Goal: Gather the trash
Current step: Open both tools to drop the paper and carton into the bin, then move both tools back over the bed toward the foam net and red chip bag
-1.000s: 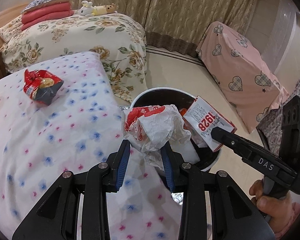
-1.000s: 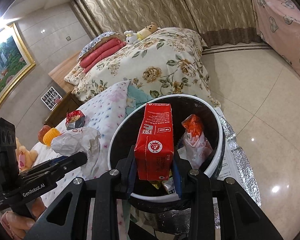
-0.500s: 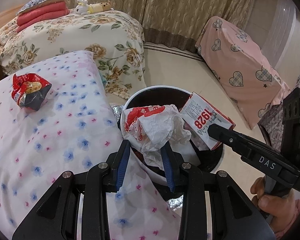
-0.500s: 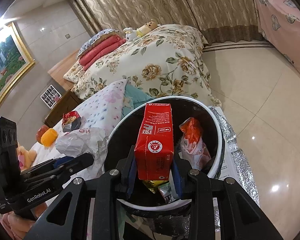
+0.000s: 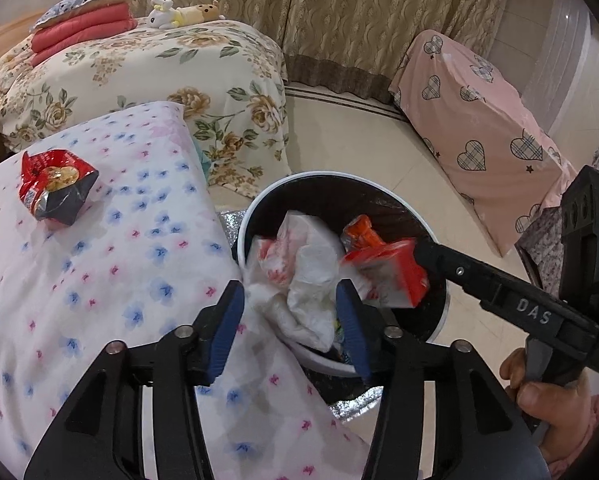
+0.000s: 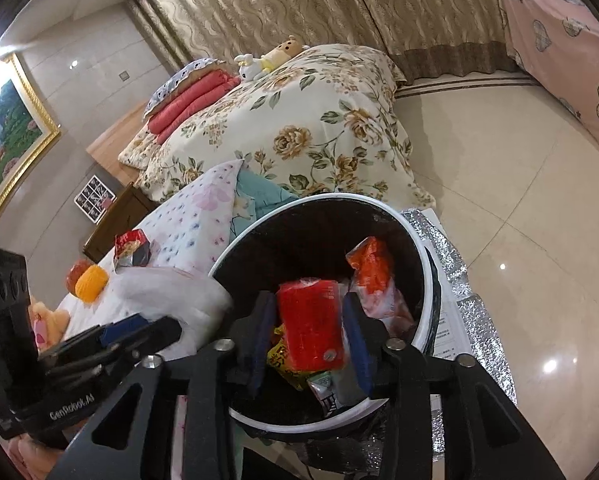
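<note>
A white-rimmed bin (image 5: 339,178) with a black liner stands beside the flowered pillow (image 5: 99,280). My left gripper (image 5: 291,320) hangs over its near rim with jaws opening. The crumpled white wrapper (image 5: 299,272) is blurred between the blue pads and no longer pinched. In the right wrist view my right gripper (image 6: 307,336) is also opening over the bin (image 6: 431,280). The red carton (image 6: 309,328) is blurred and loose between its fingers. An orange wrapper (image 6: 373,268) lies inside the bin. A red snack bag (image 5: 53,186) rests on the pillow.
A floral bed (image 5: 139,72) stands behind the pillow. A pink heart-print cover (image 5: 479,120) sits on the right across the tiled floor. Silver foil matting (image 6: 471,308) lies under the bin. An orange ball (image 6: 91,282) sits at the pillow's far end.
Both grippers' jaws have spread apart. The white wrapper and the red carton, gripped before, have come loose and are dropping blurred into the bin. Neither hand has shifted much.
</note>
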`<action>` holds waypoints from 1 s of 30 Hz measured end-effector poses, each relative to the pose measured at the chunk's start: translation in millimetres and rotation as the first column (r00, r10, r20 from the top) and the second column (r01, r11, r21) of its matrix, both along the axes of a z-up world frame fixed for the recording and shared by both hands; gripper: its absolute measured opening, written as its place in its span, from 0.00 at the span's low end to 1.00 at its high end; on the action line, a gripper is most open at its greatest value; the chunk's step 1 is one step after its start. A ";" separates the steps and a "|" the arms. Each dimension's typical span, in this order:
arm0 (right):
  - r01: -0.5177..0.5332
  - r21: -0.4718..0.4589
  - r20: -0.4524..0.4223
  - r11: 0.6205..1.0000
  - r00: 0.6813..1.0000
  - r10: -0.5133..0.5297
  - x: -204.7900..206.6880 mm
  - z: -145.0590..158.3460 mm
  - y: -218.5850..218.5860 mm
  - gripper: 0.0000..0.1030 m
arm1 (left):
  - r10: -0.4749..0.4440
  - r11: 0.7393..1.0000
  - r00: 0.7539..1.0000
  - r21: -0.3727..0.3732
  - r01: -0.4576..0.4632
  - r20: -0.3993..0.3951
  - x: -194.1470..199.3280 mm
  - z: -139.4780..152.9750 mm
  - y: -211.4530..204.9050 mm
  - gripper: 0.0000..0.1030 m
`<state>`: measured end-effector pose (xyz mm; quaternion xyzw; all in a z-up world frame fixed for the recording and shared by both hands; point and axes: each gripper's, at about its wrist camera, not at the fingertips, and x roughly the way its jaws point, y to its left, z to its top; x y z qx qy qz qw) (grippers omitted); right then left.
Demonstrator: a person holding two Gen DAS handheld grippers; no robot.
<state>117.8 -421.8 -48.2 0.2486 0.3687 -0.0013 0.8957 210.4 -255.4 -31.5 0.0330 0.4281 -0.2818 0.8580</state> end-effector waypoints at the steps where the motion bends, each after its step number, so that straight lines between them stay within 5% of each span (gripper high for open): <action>1: 0.002 -0.002 0.003 1.000 1.000 -0.002 -0.7 0.8 -0.4 0.52 | 0.004 1.000 1.000 -0.002 -0.004 -0.002 -0.4 0.0 1.6 0.52; 4: 0.003 0.004 0.010 1.000 1.000 -0.003 -4.6 3.3 2.1 0.54 | 0.022 1.000 1.000 -0.015 -0.023 -0.010 -3.4 0.3 12.6 0.54; 8: 0.009 0.012 0.020 1.000 1.000 -0.009 -8.5 5.7 5.1 0.72 | 0.049 0.998 0.999 -0.030 -0.050 -0.024 -8.7 -1.3 31.7 0.56; 30: -0.155 0.021 0.020 0.988 0.988 0.155 4.6 13.9 94.1 0.87 | 0.278 0.955 0.958 -0.086 -0.283 -0.065 -28.5 -11.1 150.5 0.61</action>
